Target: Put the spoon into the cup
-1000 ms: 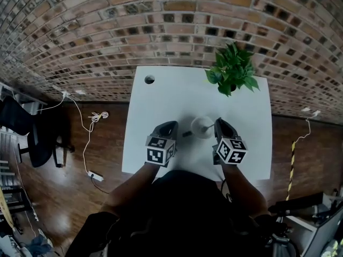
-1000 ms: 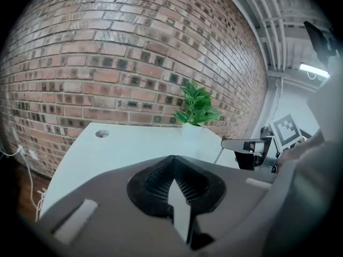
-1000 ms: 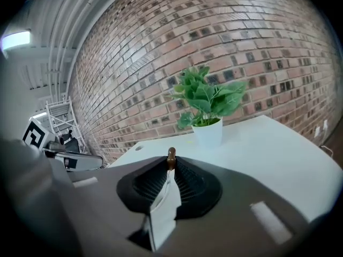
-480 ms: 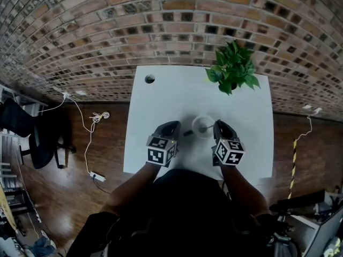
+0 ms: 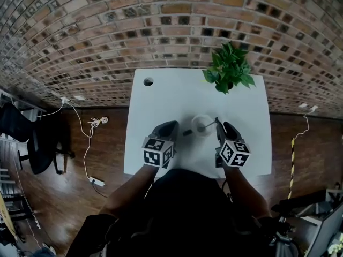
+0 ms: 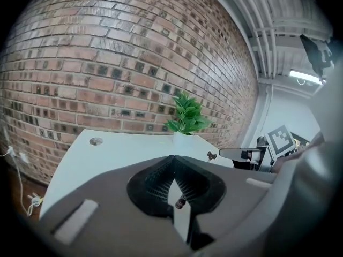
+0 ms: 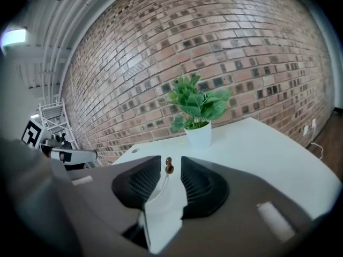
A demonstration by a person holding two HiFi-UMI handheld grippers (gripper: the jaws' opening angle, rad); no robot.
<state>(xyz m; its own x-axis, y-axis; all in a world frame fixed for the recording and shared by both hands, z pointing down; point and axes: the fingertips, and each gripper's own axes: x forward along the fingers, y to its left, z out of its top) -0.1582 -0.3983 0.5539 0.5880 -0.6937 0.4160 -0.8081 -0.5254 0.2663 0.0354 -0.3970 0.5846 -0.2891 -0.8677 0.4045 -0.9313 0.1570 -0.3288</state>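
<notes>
Spoon [image 5: 209, 123] stands in cup [image 5: 202, 128] at table [image 5: 161, 98] centre. Its handle tip sits between the right gripper [image 7: 170, 160] jaws, which have just been opening and no longer touch it. Left gripper [image 6: 174, 162] closed, empty. 1 potted plant [image 5: 228, 68] behind, 1 small dark object [image 5: 186, 132] beside cup.

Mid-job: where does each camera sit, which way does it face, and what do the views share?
Head view: on the person's head, looking steeply down at the white table; shows both arms, left hand-held gripper, right hand-held gripper.
Left gripper view: on the left hand-held gripper, facing the brick wall; its shut jaws fill the foreground.
Right gripper view: on the right one, facing the wall; its jaws have just been opening and flank the spoon, untouched, above the cup.
Shared: both gripper views show the plant.
</notes>
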